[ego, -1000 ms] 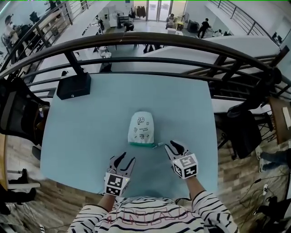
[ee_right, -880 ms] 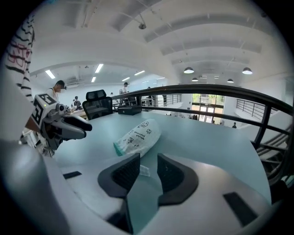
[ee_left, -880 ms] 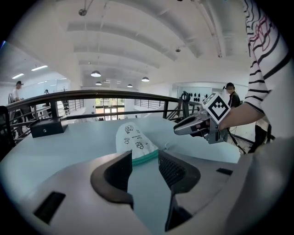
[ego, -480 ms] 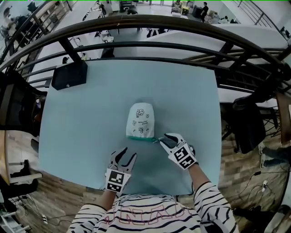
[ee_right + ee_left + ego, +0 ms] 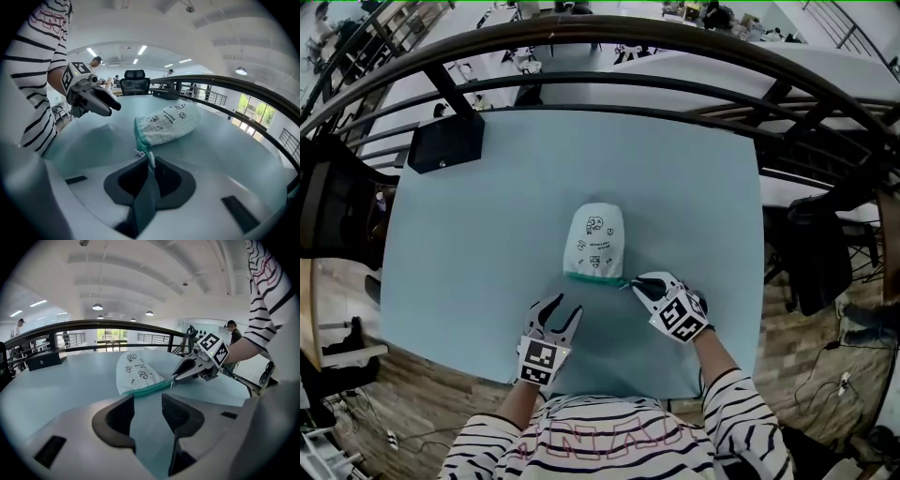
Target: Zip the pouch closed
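1. Head view: pouch (image 5: 595, 239) lies mid-table (image 5: 469, 253), its zipper (image 5: 593, 278) edge facing the person and running left to right.
2. Right gripper (image 5: 639, 285), the nearer one, is at the zipper's right end, jaws together, pinching the pull (image 5: 149, 161).
3. Left gripper (image 5: 560, 309) hangs just short of the zipper's left end, jaws apart, empty.

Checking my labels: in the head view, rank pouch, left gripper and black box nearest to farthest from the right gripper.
1. pouch, touching: the right gripper pinches its zipper pull.
2. left gripper, to its left.
3. black box, far left corner.
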Available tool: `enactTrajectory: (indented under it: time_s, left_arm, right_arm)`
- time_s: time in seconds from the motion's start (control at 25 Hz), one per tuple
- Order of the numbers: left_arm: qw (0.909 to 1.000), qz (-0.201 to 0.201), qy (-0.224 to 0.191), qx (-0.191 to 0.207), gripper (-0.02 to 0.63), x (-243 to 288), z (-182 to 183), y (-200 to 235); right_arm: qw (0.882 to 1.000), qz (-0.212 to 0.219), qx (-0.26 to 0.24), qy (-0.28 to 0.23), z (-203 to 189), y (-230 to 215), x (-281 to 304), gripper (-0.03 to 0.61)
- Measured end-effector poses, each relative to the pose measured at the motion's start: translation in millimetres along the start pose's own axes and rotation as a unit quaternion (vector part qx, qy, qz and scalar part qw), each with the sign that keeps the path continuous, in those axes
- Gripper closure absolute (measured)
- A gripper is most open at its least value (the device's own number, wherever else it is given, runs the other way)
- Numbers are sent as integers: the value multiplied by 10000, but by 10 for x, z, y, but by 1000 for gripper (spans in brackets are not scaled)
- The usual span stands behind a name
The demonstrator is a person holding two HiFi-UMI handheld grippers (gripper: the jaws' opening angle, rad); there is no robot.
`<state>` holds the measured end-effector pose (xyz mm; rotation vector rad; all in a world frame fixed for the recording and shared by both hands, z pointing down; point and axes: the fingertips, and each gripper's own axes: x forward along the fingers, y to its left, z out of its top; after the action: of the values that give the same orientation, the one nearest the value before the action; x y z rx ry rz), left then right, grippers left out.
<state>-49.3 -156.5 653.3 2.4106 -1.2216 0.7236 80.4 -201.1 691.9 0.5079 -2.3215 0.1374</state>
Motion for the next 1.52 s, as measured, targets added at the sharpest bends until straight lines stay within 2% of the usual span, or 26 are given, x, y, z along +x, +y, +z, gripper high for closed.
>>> enactTrajectory:
  time_s: [0.12,0.24,0.44,0.64,0.96,1.2,1.52]
  left_arm:
    - [10000,8,-1,-63,451,13,-3,1]
    - [9999,-46,-8,-126,449,18,-9,-5]
    - [9994,-341,18,-108,413,76,-47,-63]
    - [9979,-631,-82,82,408,208,1,-177]
    - [9923,-1133,-295,406,408,367,185,-425]
    - [9878,-1439,-429,415,408,368,262,-558]
    - [9794,-1811,-617,652,414,272,369,-691]
  right_arm:
    - [9998,-70,143,-123,41,29,-48,534]
    - [9982,-122,515,-277,116,80,-74,540]
    - [9927,-213,1078,-501,243,202,-58,541]
    - [9840,-287,1553,-826,378,232,-142,541]
    - [9809,-315,1673,-945,541,429,-221,541]
    - [9769,-429,1868,-945,571,474,-244,541]
    - [9732,-612,2009,-943,604,454,-299,543]
